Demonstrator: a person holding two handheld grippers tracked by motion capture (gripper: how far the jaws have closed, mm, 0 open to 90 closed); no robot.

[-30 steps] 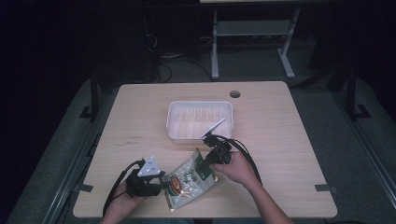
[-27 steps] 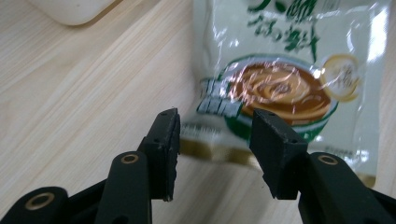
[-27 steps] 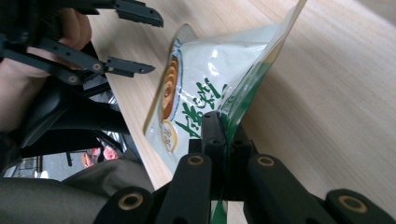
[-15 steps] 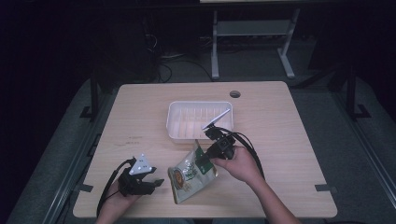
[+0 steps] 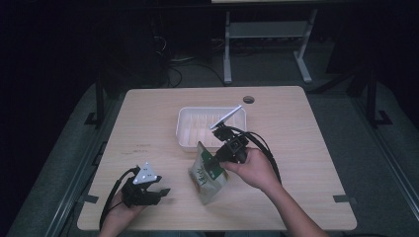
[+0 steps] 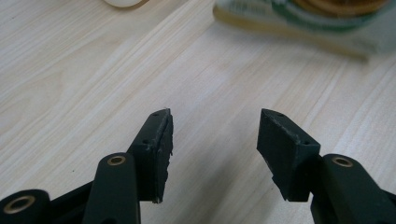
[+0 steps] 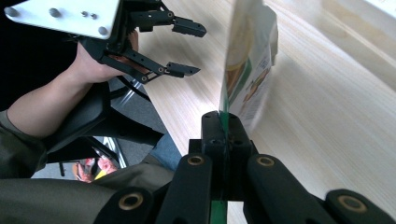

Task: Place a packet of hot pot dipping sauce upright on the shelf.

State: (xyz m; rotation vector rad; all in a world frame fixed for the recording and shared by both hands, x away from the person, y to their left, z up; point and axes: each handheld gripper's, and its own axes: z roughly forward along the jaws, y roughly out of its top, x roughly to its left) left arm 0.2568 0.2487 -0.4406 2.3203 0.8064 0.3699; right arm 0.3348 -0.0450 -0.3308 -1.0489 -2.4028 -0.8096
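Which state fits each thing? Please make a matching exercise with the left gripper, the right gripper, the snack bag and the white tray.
Things:
1. left gripper
2. right gripper
3. snack bag
4. tray

States:
A. clamped by one edge, hanging almost upright over the table
B. lying on the table with nothing in it
C. jaws apart, nothing between them
D. jaws shut on a package edge

Pairs: 1-C, 2-D, 3-A, 4-B
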